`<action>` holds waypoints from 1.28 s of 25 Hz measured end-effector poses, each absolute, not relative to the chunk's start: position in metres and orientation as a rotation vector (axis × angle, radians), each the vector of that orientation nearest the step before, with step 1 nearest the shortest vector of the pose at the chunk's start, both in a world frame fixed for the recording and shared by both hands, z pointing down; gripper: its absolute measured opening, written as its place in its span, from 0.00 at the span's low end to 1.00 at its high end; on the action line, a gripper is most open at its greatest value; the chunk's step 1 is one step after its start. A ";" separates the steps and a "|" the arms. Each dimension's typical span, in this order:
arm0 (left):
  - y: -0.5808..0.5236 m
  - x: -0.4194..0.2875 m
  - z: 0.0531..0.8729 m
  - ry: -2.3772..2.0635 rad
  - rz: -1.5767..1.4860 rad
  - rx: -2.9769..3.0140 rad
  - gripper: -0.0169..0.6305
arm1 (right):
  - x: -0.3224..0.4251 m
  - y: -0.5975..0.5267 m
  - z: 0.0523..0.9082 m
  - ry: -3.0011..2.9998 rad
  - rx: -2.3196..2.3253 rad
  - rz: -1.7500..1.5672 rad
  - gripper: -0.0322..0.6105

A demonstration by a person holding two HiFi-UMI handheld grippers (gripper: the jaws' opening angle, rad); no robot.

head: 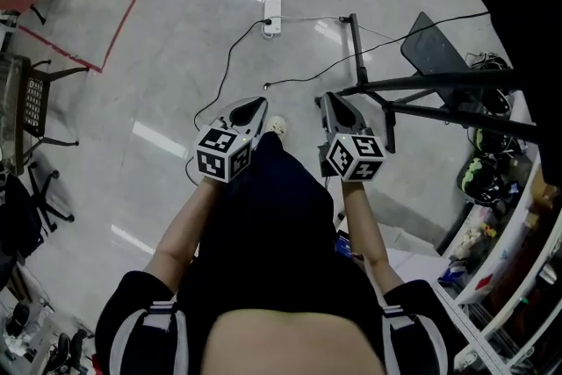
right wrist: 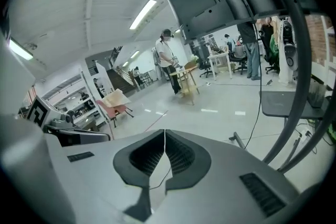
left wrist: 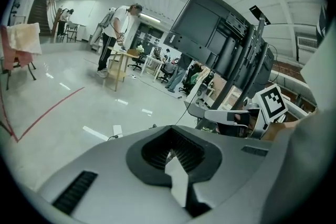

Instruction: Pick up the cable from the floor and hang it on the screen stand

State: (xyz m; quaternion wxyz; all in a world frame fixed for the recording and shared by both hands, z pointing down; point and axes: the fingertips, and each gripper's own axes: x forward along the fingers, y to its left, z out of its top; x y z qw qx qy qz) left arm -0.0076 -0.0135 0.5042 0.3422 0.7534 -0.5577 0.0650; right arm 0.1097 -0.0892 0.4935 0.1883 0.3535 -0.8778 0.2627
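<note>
Both the left gripper (head: 262, 104) and the right gripper (head: 327, 99) hold their jaws clenched and empty while the thin black cable (head: 229, 60) lies on the glossy grey floor (head: 158, 31) ahead, near the black metal screen stand (head: 358, 57), so I risk pushing it aside unless they open first.

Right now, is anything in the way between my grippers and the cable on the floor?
Nothing visible. The black cable lies on bare floor just ahead of the left gripper and right gripper; the screen stand is to the right.
</note>
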 end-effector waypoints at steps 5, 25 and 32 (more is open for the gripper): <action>-0.042 -0.009 0.512 -1.469 0.152 1.918 0.03 | 0.096 -0.113 0.508 -2.486 0.885 0.735 0.09; -0.069 -0.036 0.621 -1.378 0.153 1.745 0.03 | 0.049 -0.126 0.621 -2.396 0.616 0.844 0.09; -0.077 -0.043 0.682 -1.315 0.166 1.694 0.03 | 0.033 -0.130 0.693 -2.297 0.580 0.904 0.09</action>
